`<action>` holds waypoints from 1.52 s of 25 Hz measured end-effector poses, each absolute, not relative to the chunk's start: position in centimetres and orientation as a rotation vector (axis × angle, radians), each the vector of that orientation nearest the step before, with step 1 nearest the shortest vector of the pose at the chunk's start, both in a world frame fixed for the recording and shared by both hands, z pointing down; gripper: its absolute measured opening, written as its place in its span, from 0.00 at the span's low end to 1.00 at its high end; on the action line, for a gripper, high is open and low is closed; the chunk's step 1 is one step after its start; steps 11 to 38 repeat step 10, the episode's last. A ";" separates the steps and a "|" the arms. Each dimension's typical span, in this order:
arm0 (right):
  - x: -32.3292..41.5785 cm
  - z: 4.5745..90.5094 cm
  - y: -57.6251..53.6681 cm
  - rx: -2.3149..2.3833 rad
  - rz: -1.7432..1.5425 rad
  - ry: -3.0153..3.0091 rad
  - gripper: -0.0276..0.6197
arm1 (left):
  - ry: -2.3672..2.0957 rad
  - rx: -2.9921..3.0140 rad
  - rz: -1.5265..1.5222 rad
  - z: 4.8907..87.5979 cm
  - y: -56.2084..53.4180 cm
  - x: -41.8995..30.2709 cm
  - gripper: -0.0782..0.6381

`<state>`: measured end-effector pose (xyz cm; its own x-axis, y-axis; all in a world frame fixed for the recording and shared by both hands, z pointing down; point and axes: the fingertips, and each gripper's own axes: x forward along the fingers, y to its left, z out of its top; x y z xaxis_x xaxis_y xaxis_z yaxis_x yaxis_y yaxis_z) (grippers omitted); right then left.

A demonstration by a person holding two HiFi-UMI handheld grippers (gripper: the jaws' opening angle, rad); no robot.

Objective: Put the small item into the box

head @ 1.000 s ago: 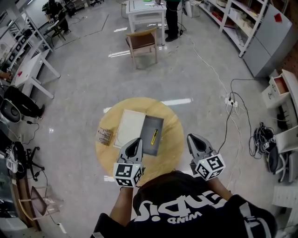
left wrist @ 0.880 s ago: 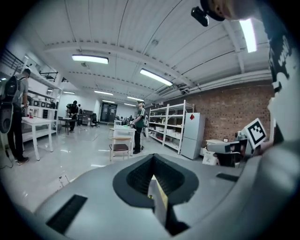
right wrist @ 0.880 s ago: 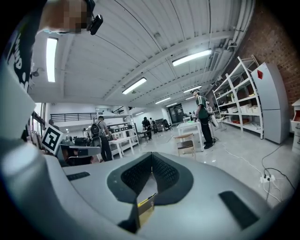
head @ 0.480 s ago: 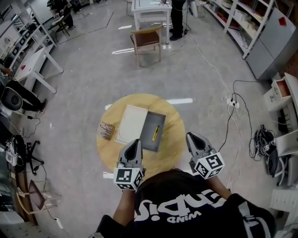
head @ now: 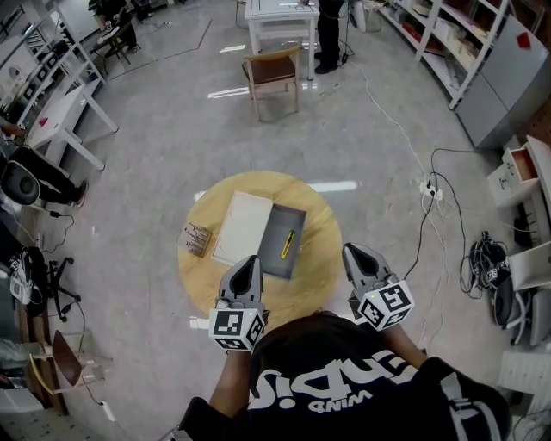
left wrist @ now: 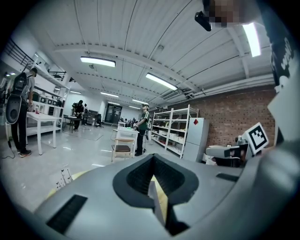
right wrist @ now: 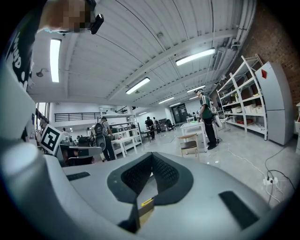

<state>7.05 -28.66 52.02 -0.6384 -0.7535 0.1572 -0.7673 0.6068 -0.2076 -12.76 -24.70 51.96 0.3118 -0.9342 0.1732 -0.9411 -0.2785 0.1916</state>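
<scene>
On the round wooden table (head: 317, 274) a flat white box (head: 243, 227) lies beside a dark grey tray (head: 282, 242). A small yellow item (head: 288, 245) rests on the grey tray. A small brown printed packet (head: 196, 239) lies at the table's left edge. My left gripper (head: 249, 262) hovers over the table's near edge, shut and holding nothing. My right gripper (head: 350, 252) hangs just off the near right rim, also shut and holding nothing. In the left gripper view the jaws (left wrist: 152, 159) meet at the tip; in the right gripper view the gripper (right wrist: 151, 157) looks the same.
A wooden chair (head: 274, 73) and a white table (head: 277, 17) with a person standing by it are beyond the round table. Shelving (head: 448, 39) runs along the right, and cables with a power strip (head: 430, 189) lie on the floor. White desks (head: 60, 116) stand at the left.
The head view has shifted slightly, so the table sits a little higher in the picture. Both grippers stay shut at the near edge, hardly moved. Nothing on the table has moved.
</scene>
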 end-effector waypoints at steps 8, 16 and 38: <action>7.1 51.9 -29.0 1.306 0.403 -2.769 0.05 | -1.703 2.328 0.054 51.8 -25.1 -12.4 0.12; 7.3 52.1 -29.0 1.305 0.405 -2.767 0.05 | -1.703 2.326 0.055 51.9 -25.0 -12.3 0.12; 7.3 52.1 -29.0 1.305 0.405 -2.767 0.05 | -1.703 2.326 0.055 51.9 -25.0 -12.3 0.12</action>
